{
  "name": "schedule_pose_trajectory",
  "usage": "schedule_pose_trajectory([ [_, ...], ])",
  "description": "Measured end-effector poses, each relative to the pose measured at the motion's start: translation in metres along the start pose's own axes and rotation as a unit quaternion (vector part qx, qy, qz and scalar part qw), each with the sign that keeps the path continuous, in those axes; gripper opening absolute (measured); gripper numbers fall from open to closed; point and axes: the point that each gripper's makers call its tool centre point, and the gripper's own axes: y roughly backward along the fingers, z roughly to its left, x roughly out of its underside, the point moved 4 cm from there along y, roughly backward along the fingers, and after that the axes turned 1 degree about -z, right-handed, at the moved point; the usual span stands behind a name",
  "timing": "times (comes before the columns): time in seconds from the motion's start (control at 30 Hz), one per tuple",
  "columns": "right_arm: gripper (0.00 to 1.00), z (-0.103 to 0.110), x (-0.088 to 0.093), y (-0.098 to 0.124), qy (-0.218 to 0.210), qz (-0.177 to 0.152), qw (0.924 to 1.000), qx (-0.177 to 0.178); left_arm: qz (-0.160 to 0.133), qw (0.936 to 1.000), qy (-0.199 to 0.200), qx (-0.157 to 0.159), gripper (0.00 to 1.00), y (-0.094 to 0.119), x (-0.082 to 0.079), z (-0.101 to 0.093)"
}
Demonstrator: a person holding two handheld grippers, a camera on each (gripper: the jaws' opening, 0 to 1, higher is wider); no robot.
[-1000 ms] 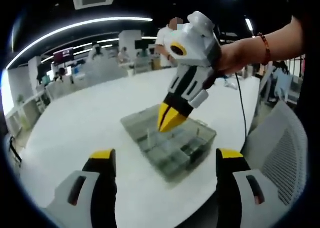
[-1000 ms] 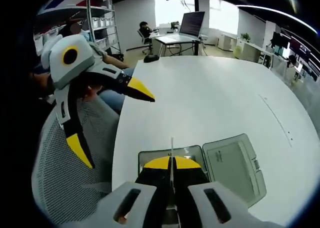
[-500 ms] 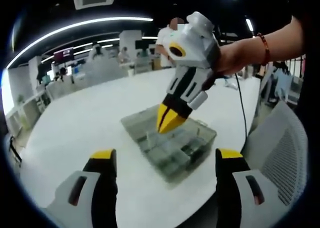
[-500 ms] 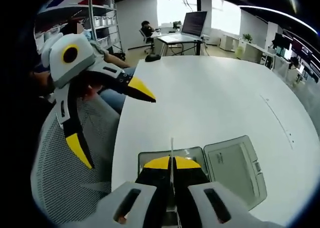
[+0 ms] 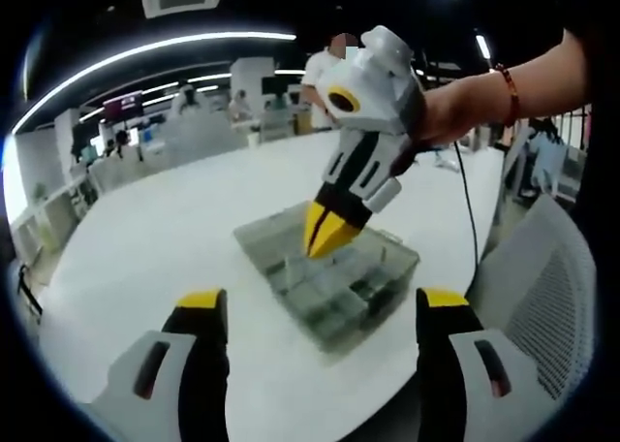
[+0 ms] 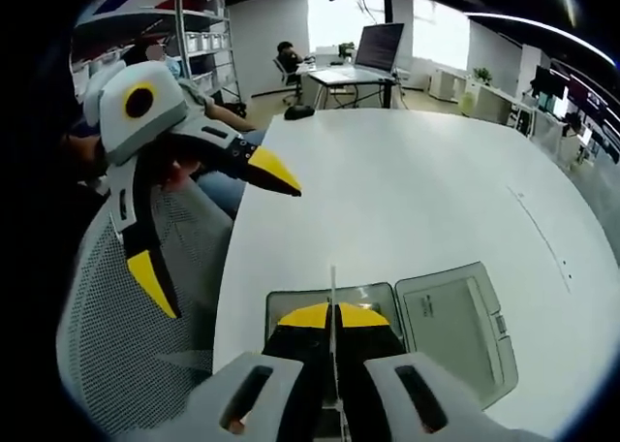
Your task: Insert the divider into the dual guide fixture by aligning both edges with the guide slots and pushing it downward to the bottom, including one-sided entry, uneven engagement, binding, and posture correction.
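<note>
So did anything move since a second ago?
Hardly anything. The right claw stays shut on the divider above the box. The left claw stays open and holds nothing, beside the table. The box hasn't shifted.

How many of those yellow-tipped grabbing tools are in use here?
2. The right gripper is shut on a thin divider above the clear compartment box on the white table. The left gripper hangs open beside a mesh chair.
</note>
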Motion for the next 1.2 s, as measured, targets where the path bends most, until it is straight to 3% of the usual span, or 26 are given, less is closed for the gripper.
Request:
schedule_pose_trajectory([
  [0.57,0.00,0.005,0.001,-0.007,0.040,0.022,0.9989,-0.014,0.007,1.0000,0.001,-0.007,0.78,0.003,0.000,0.003],
  [1.2,0.00,0.002,0.009,-0.016,0.030,0.027,0.9992,-0.007,0.018,0.9998,-0.006,0.002,0.77,0.009,0.001,0.000],
])
